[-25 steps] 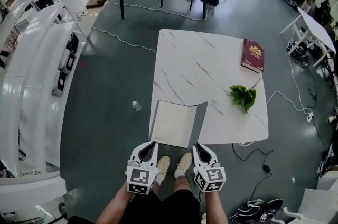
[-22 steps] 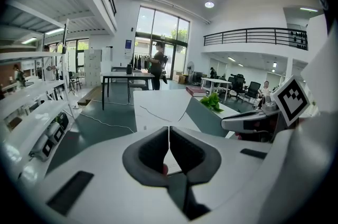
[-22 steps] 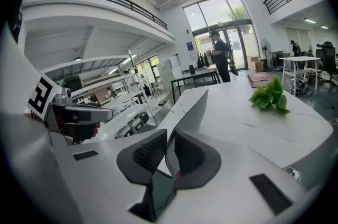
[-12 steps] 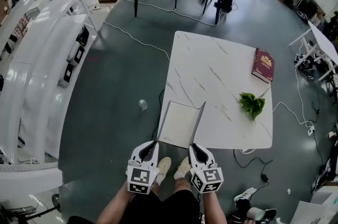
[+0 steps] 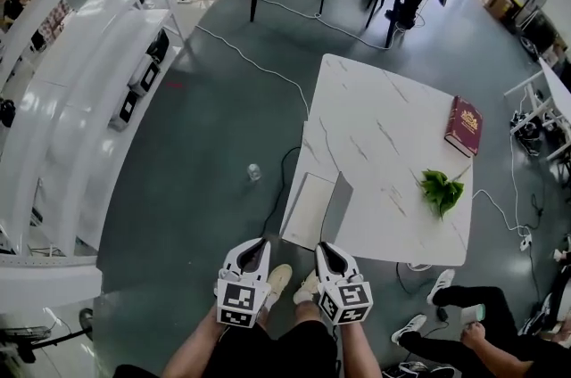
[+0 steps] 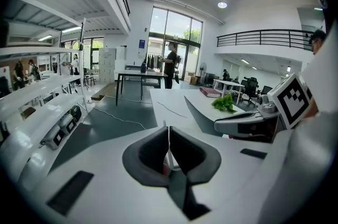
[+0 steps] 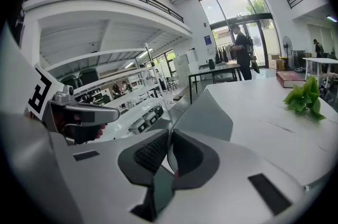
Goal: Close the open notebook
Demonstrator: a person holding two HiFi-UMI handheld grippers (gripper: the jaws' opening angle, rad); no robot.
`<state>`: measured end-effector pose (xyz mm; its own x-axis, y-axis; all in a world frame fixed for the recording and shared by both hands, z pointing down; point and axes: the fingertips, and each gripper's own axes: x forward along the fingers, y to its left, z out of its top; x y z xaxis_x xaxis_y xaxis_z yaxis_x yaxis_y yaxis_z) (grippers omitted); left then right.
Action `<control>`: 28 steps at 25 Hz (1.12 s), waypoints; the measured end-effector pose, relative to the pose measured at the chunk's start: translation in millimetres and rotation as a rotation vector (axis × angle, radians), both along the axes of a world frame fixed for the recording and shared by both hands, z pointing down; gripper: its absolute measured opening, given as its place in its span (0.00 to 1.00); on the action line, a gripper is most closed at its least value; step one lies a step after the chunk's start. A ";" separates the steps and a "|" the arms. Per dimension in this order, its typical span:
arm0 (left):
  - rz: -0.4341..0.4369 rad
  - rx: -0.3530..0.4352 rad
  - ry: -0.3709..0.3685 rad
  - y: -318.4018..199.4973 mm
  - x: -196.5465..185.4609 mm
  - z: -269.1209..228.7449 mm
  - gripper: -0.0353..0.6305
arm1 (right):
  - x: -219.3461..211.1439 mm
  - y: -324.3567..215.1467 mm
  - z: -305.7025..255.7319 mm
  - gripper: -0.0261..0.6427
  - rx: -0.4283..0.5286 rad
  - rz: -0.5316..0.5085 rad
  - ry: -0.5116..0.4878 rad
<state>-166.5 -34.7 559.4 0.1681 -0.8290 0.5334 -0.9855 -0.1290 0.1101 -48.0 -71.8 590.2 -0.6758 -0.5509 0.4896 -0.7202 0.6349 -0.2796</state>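
Note:
The notebook (image 5: 311, 209) lies at the near edge of the white marble table (image 5: 384, 144), its white page flat and its grey cover (image 5: 338, 205) standing up on the right. Both grippers hang in front of the person's waist, short of the table. My left gripper (image 5: 254, 244) is shut and empty, its pads meeting (image 6: 168, 132). My right gripper (image 5: 323, 248) has just been closing; its pads meet (image 7: 170, 136) with nothing between them. The raised grey cover (image 7: 207, 113) rises just beyond the right jaws and also shows ahead and to the right (image 6: 203, 114) of the left ones.
A red book (image 5: 467, 126) and green leaves (image 5: 442, 189) lie on the table's right side. On the floor to the left are a small bottle (image 5: 254, 172) and a cable (image 5: 287, 162). White shelving (image 5: 80, 100) runs along the left. A crouching person (image 5: 482, 341) is at lower right.
The table and notebook have slid to the right in the head view as I moved left. The page looks narrower beside the raised cover. A person has appeared at lower right.

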 end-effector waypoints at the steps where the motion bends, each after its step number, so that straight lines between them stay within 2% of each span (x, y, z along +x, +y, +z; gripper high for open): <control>1: -0.006 -0.002 0.001 0.5 -2.5 1.7 0.09 | -3.6 -0.4 2.3 0.10 -0.003 -0.009 0.004; 14: -0.080 -0.042 0.028 3.3 -23.0 28.0 0.09 | -46.4 -2.2 37.6 0.10 -0.048 -0.124 0.076; 28: -0.134 -0.099 0.056 2.0 -37.9 69.1 0.09 | -74.5 -5.9 85.4 0.11 -0.116 -0.194 0.129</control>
